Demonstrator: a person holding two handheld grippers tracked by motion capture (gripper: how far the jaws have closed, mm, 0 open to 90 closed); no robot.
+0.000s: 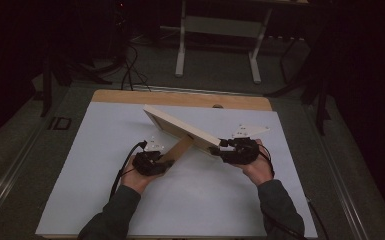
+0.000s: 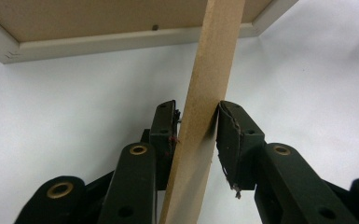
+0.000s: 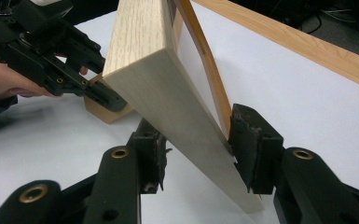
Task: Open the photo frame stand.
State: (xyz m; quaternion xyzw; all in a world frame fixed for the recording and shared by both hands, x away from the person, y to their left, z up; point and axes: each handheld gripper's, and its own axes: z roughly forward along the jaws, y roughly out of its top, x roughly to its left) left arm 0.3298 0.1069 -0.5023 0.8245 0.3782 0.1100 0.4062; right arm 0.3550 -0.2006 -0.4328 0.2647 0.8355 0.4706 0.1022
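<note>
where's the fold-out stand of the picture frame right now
In the high view the stand slants down from the back of the picture frame at mid-table, its lower end clamped in the left gripper.

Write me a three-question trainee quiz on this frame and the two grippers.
1. True or false: the picture frame lies flat on the white table.
2. What do the fingers of the left gripper pinch? A, the frame's pale rim; B, the wooden strip at the frame's back; C, a cable.
3. Which gripper has the frame's pale edge between its fingers?
Key: 1, false: it stands tilted on its edge. 2, B. 3, the right gripper.
</note>
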